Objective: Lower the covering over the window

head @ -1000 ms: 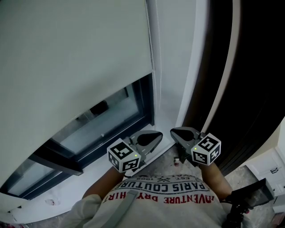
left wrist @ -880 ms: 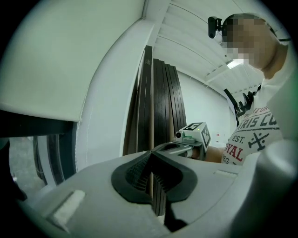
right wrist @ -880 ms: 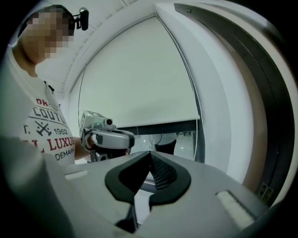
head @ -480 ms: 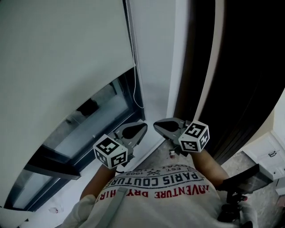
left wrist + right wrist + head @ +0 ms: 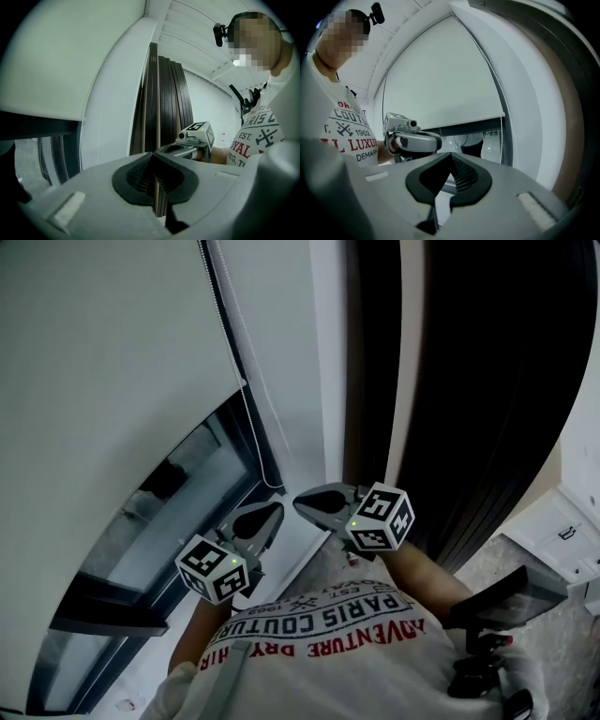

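Left tongs (image 5: 263,516) closed, nothing between, right tongs (image 5: 307,502) closed, nothing between, tips near each other, roller blind (image 5: 103,381) covering upper window (image 5: 178,488), bead cord (image 5: 246,413) along blind's right edge, dark curtain (image 5: 469,381) at right.

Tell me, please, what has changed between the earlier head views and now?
Only the viewpoint: the head view swung right, so the blind and its bead cord sit further left and the dark curtain fills more of the picture. Nothing was grasped or released. The left gripper and right gripper stay shut, empty, near the chest; the lower glass is still uncovered.
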Tool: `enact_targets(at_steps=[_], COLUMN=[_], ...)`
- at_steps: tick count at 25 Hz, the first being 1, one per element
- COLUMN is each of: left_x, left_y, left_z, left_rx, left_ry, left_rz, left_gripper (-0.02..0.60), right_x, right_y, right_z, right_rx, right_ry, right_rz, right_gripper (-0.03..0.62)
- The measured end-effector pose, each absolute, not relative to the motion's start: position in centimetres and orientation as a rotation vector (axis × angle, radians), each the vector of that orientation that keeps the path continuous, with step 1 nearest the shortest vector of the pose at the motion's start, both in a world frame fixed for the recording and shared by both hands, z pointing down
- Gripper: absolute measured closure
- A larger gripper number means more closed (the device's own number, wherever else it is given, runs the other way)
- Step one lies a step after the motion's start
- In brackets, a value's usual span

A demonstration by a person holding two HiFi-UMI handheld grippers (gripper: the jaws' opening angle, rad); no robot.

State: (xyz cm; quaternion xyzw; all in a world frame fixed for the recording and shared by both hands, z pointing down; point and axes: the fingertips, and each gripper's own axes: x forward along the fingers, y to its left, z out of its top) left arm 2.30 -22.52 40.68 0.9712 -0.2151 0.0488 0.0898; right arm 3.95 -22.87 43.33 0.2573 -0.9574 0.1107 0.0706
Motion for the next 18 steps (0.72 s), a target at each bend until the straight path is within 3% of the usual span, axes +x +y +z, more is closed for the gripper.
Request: enact_targets(at_steps=[18], left_x=[3.3], left_y=[-21.4], left_z=[41.6], left_rx=[2.858], left_ry=[-0.599], left_rz=[0.153], left_gripper=[0.580], right_x=[4.6], right_y=[-22.0], right_z=[43.8], right_rx=[0.778], right_ry=[-2.888], right_rz=[0.384], right_gripper=[0.591])
